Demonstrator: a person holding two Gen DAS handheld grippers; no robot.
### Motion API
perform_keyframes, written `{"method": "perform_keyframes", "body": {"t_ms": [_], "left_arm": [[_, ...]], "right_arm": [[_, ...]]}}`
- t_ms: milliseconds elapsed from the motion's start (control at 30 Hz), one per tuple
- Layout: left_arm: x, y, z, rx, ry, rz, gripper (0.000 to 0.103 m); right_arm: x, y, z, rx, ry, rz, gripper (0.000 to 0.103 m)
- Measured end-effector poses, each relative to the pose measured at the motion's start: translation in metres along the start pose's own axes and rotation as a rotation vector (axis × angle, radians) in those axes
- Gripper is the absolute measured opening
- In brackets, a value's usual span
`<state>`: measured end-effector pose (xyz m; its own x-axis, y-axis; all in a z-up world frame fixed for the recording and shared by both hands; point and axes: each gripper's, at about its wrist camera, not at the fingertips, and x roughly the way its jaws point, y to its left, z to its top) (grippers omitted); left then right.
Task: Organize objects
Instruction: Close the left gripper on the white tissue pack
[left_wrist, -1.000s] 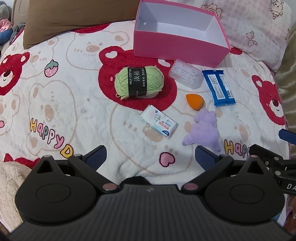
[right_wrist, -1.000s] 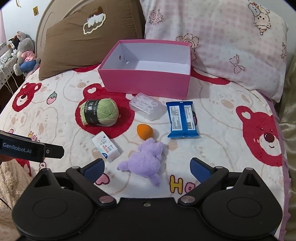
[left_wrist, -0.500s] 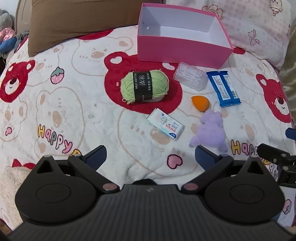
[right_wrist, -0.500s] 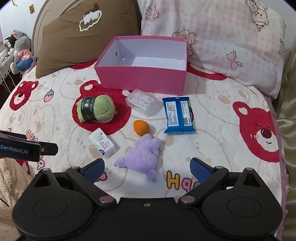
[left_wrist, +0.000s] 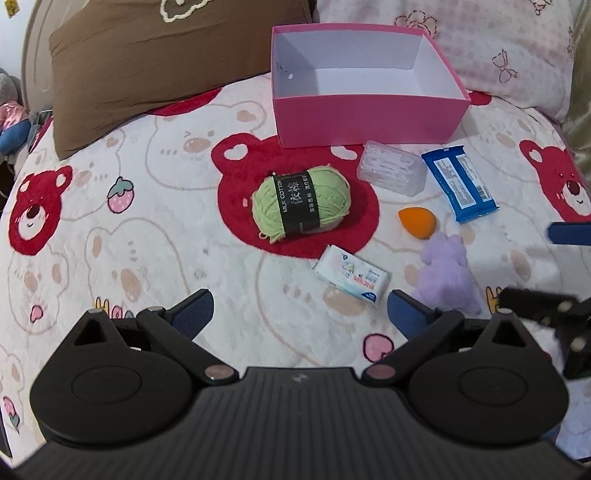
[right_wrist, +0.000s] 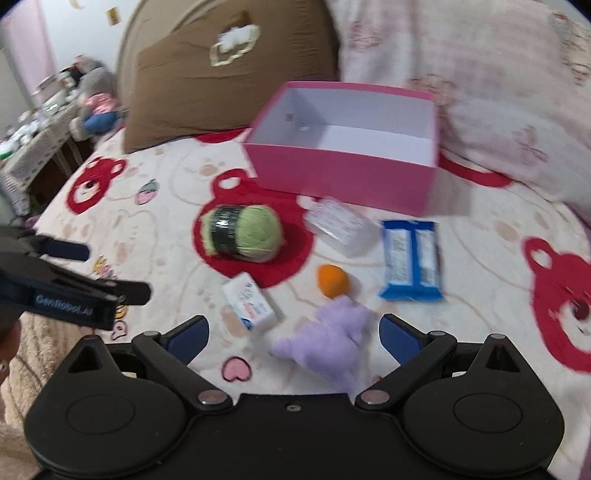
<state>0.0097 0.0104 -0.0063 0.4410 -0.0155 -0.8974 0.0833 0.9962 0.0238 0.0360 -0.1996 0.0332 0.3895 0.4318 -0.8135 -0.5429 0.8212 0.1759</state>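
Notably, both the left gripper (left_wrist: 301, 312) and right gripper (right_wrist: 293, 338) hovered over the bedspread (left_wrist: 155, 229) with jaws spread wide, holding nothing. Six items lay in front of the empty pink box (left_wrist: 369, 118): green yarn (left_wrist: 301, 206), clear case (left_wrist: 391, 171), blue packet (left_wrist: 458, 184), orange sponge (left_wrist: 417, 221), white packet (left_wrist: 352, 277) and purple plush (right_wrist: 328, 341) (between the right fingers, untouched).

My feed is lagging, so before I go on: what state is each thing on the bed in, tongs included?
Pink box: open, nothing inside.
Yarn ball: wound, banded, on its side.
Clear case: shut, lying flat.
Blue packet: sealed, flat.
Orange sponge: loose on the blanket.
White packet: flat.
Purple plush toy: lying flat.
Left tongs: open, holding nothing.
Right tongs: open, holding nothing.
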Motion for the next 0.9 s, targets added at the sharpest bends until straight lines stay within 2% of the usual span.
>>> {"method": "perform_keyframes", "body": {"t_ms": [167, 367, 433, 500, 567, 667, 800, 900], "left_arm": [[0.018, -0.001, 0.000, 0.052, 0.006, -0.035, 0.100], [0.039, 0.002, -0.001, 0.090, -0.009, -0.035, 0.101], [0.050, 0.008, 0.001, 0.068, 0.011, -0.043, 0.101], [0.060, 0.015, 0.001, 0.030, 0.022, -0.048, 0.101], [0.069, 0.018, 0.001, 0.016, 0.031, -0.063, 0.101], [0.081, 0.019, 0.002, 0.011, 0.031, -0.109, 0.101], [0.099, 0.013, 0.001, -0.013, 0.028, -0.173, 0.100], [0.114, 0.009, -0.003, -0.050, 0.031, -0.236, 0.099]], "right_arm": [[0.034, 0.005, 0.005, -0.030, 0.040, 0.096, 0.100], [0.069, 0.016, 0.003, -0.124, 0.096, 0.131, 0.098], [0.079, 0.018, 0.002, -0.161, 0.110, 0.167, 0.098], [0.083, 0.017, 0.000, -0.203, 0.078, 0.237, 0.097], [0.088, 0.019, -0.002, -0.251, 0.064, 0.272, 0.097], [0.101, 0.025, -0.003, -0.310, 0.066, 0.263, 0.097], [0.129, 0.032, -0.010, -0.363, 0.067, 0.186, 0.095], [0.150, 0.036, -0.015, -0.386, 0.079, 0.151, 0.084]]}}
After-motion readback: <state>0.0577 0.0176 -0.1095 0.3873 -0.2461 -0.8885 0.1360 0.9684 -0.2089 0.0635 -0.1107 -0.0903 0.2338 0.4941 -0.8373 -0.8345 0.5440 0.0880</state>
